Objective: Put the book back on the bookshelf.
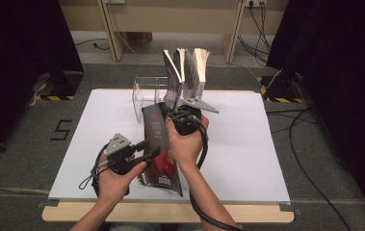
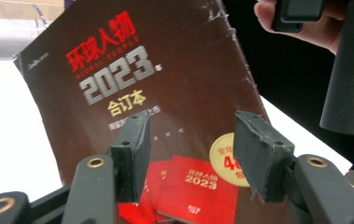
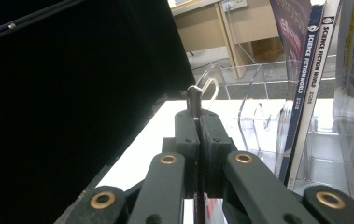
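A dark magazine [image 1: 158, 144] with red print stands tilted on the white table top [image 1: 247, 154]. My right gripper [image 1: 170, 113] is shut on its top edge; in the right gripper view the thin edge [image 3: 194, 99] sticks up between the closed pads of that gripper [image 3: 198, 122]. My left gripper [image 1: 147, 153] is at the magazine's lower left, open. In the left gripper view the cover [image 2: 132, 88] faces the camera, and the left gripper [image 2: 192, 154] has its two pads [image 2: 132, 149] spread in front of it, holding nothing.
A clear plastic book rack [image 1: 144, 94] stands at the table's back middle, with three upright magazines [image 1: 186, 72] in its right part. The "Science Fiction World" spine [image 3: 305, 88] is close on the right of my right gripper. Dark curtains flank the table.
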Demonstrator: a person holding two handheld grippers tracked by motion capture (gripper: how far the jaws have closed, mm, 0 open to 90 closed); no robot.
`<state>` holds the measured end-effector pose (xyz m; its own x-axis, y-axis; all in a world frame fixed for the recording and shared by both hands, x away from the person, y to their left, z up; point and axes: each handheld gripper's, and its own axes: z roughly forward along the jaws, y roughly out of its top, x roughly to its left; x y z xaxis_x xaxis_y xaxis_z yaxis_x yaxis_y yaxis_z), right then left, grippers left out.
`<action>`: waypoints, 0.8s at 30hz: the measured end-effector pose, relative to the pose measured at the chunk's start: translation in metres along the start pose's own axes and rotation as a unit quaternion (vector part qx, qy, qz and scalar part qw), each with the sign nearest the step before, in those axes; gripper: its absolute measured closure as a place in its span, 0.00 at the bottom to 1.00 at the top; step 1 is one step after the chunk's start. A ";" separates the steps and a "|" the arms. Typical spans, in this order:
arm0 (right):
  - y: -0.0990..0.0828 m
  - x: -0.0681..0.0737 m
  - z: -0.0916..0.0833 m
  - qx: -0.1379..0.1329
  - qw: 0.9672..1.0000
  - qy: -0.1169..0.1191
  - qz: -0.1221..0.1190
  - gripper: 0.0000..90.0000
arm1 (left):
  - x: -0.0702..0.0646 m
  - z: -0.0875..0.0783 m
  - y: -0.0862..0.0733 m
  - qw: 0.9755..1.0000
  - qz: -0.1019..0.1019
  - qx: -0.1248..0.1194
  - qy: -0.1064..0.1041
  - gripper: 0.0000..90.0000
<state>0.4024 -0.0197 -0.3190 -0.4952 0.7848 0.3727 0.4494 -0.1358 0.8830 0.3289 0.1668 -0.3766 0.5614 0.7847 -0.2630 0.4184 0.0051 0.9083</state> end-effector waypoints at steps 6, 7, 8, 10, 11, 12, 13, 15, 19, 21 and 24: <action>-0.001 0.000 0.002 0.002 1.000 0.000 0.001 0.98 | -0.003 0.008 0.007 1.000 -0.001 0.008 -0.004 0.49; -0.001 0.000 0.002 0.002 1.000 0.000 0.001 0.98 | -0.003 0.009 0.007 1.000 -0.002 0.008 -0.003 0.49; -0.002 0.000 0.002 0.002 1.000 -0.001 0.001 0.98 | -0.003 0.010 0.008 1.000 -0.004 0.010 -0.003 0.49; -0.002 -0.001 0.002 0.001 1.000 -0.002 0.003 0.98 | -0.004 0.011 0.009 1.000 -0.006 0.011 -0.004 0.49; -0.002 -0.001 0.003 0.000 1.000 -0.002 0.003 0.98 | -0.004 0.012 0.010 1.000 -0.006 0.012 -0.004 0.49; -0.003 -0.001 0.003 0.000 1.000 -0.003 0.003 0.98 | -0.005 0.013 0.011 1.000 -0.006 0.011 -0.005 0.48; -0.003 -0.001 0.003 -0.001 1.000 -0.004 0.004 0.98 | -0.006 0.014 0.012 1.000 -0.005 0.010 -0.005 0.48; -0.003 -0.001 0.003 -0.001 1.000 -0.005 0.003 0.98 | -0.007 0.016 0.013 1.000 -0.006 0.010 -0.005 0.48; -0.004 -0.001 0.004 -0.001 1.000 -0.006 0.001 0.98 | -0.010 0.020 0.015 1.000 -0.005 0.011 -0.005 0.47; -0.004 -0.001 0.004 0.000 1.000 -0.007 0.001 0.98 | -0.010 0.021 0.016 1.000 -0.005 0.010 -0.003 0.47; -0.004 0.000 0.004 0.000 1.000 -0.007 0.001 0.98 | -0.010 0.024 0.016 1.000 -0.005 0.013 -0.001 0.47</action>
<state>0.4040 -0.0167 -0.3241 -0.4830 0.7933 0.3705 0.4504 -0.1377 0.8821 0.3469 0.1441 -0.3675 0.5588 0.7830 -0.2733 0.4429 -0.0031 0.8966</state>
